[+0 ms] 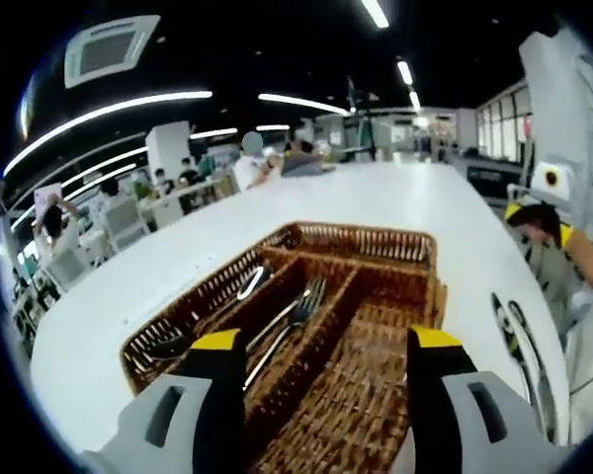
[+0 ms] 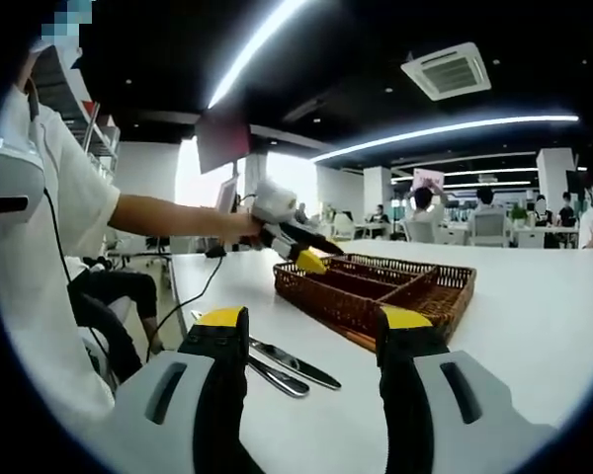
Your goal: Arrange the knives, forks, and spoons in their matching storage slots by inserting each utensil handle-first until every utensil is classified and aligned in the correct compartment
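- Left gripper view: left tongs (image 1: 328, 380) spread wide and empty, poised over the near end of the basket (image 1: 376, 240), likely lined up on the slots so a handle can go in lengthwise.
- Basket on the white desk (image 1: 178, 267), split into long slots running toward 12 o'clock; spoon (image 1: 250, 282) in the slot at 10 o'clock, forks (image 1: 298, 311) in the middle slot, bowl and tines pointing away, apparently sorted by kind already.
- Slot at 3 o'clock bare of cutlery, probably kept for the knives.
- Two knives (image 1: 519, 346) flat on the desk at 4 o'clock, well apart from the basket, not yet slotted.
- Top-down look into the slots given here, something the other view lacks.
- Right gripper view: right tongs (image 2: 313, 390) wide apart, gripping nothing, low over the desk (image 2: 534, 316), aimed toward the two knives (image 2: 292, 365) at 7 o'clock between the jaws, probably set for a pickup.
- Basket (image 2: 415, 296) seen side-on at 12 o'clock beyond the knives; contents hidden by its wall.
- Left tongs (image 2: 301, 252) at the far end of the basket at 11 o'clock, held by an arm (image 2: 168, 217) reaching in from 9 o'clock; jaw gap unreadable from this angle.
- Person's grip and the knives close up shown here, neither clear in the left view.
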